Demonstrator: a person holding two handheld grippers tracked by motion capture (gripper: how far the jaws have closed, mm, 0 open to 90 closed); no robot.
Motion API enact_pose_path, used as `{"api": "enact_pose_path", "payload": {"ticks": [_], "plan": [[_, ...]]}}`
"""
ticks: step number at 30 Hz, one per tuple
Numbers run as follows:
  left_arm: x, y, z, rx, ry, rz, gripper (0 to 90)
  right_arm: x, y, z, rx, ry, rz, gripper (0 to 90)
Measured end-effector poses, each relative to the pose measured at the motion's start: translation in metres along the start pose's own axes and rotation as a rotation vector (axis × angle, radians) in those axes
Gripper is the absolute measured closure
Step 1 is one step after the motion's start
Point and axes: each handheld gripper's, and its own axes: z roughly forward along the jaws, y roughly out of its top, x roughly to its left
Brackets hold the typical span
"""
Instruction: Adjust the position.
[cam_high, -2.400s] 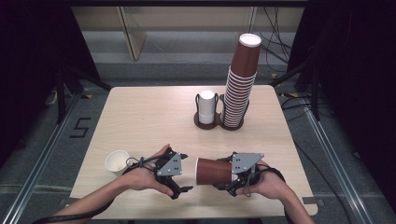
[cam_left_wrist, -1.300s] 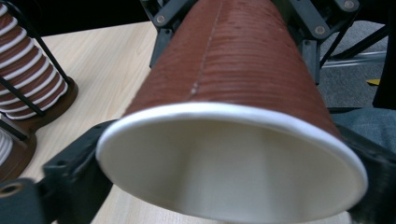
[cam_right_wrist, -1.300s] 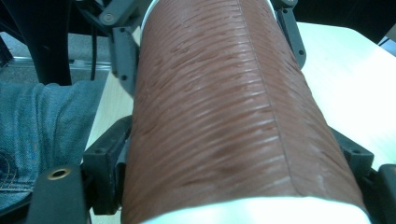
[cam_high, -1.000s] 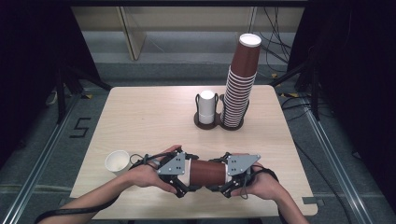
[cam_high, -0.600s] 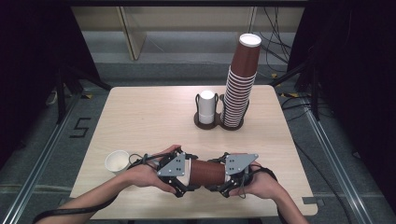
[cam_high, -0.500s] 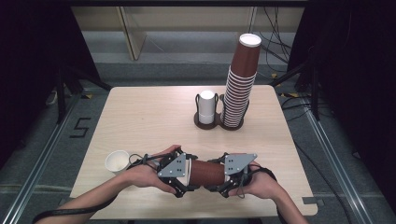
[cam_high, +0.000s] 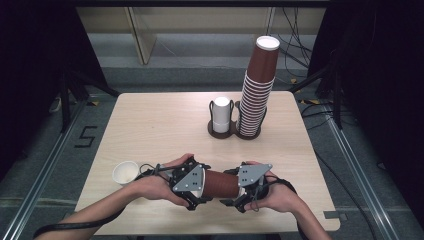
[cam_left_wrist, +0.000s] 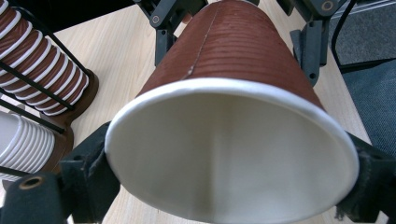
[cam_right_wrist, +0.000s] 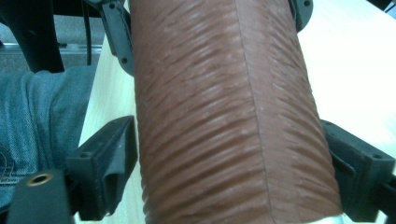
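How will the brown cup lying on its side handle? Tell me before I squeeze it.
The brown cup looks like thin paper, so it is probably light and may dent near its open rim. Its ribbed wall should resist slipping. Round and tapered, it would likely roll in a curve on the table.

Even overhead light on the table (cam_high: 150, 125) in the high view; its pale wood is bright, surroundings beyond the table fall near black. Shadows on the table are soft and short. Slight softness overall, no motion blur. White top of the cup stack (cam_high: 260, 85), behind the table's centre, is nearly blown out. Left gripper view: brown cup (cam_left_wrist: 233, 116) close to the lens, rim fairly sharp, white inside evenly lit with a faint grey crease; the wood behind the cup is washed out, wide-angle stretch at edges. Right gripper view: cup wall soft and grainy, the wood right of the cup overexposed, lower corners dark.
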Motion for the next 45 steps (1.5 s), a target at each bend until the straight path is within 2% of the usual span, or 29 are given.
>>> {"api": "enact_pose_path", "payload": {"ticks": [4,5,9,10,12,16,18,22,27,28,31,34,36,37,38,43,44,45], "plan": [[0.001,0.002,-0.001,0.018,-0.002,0.009,11.5,-0.001,0.0,0.0,0.012,-0.011,0.009,8.1],[0.001,0.003,-0.002,0.023,-0.005,0.01,11.5,0.0,0.0,0.0,0.017,-0.004,0.024,7.6],[0.002,0.003,-0.003,0.04,-0.006,0.022,11.6,-0.001,-0.002,-0.002,0.032,-0.017,0.011,5.9],[0.002,0.003,-0.004,0.049,-0.008,0.026,11.6,0.0,-0.003,-0.003,0.038,-0.009,0.033,5.6],[0.003,0.003,-0.004,0.046,-0.003,0.026,11.6,-0.001,-0.005,-0.004,0.045,-0.016,0.008,5.5],[0.005,0.005,-0.006,0.084,0.0,0.037,11.7,-0.001,-0.009,-0.009,0.07,-0.025,0.031,5.4],[0.007,0.007,-0.008,0.124,-0.013,0.047,11.8,-0.001,-0.011,-0.011,0.077,-0.03,0.051,5.5],[0.008,0.008,-0.008,0.162,-0.004,0.056,11.8,-0.003,-0.013,-0.016,0.102,-0.059,0.038,5.9],[0.011,0.012,-0.008,0.212,-0.011,0.066,11.8,-0.004,-0.012,-0.017,0.116,-0.068,0.052,6.5],[0.011,0.012,-0.008,0.22,-0.013,0.068,11.8,-0.005,-0.012,-0.017,0.114,-0.074,0.031,6.7],[0.012,0.014,-0.007,0.255,-0.02,0.077,11.8,-0.004,-0.011,-0.017,0.117,-0.07,0.052,7.0],[0.013,0.014,-0.006,0.281,-0.024,0.079,11.7,-0.006,-0.008,-0.016,0.115,-0.075,0.024,7.3],[0.013,0.014,-0.005,0.3,-0.026,0.087,11.6,-0.005,-0.007,-0.015,0.116,-0.073,0.041,7.4],[0.014,0.015,-0.004,0.306,-0.026,0.089,11.6,-0.005,-0.006,-0.015,0.112,-0.071,0.024,7.4],[0.014,0.015,-0.004,0.315,-0.026,0.09,11.6,-0.005,-0.005,-0.015,0.114,-0.082,0.025,7.5],[0.016,0.02,-0.002,0.354,-0.023,0.116,11.6,-0.003,0.003,-0.009,0.123,-0.077,0.016,7.6],[0.016,0.021,-0.001,0.362,-0.025,0.121,11.6,-0.004,0.006,-0.007,0.119,-0.082,-0.015,7.6],[0.017,0.021,-0.001,0.367,-0.026,0.123,11.6,-0.004,0.007,-0.006,0.126,-0.088,-0.012,7.7]]}}
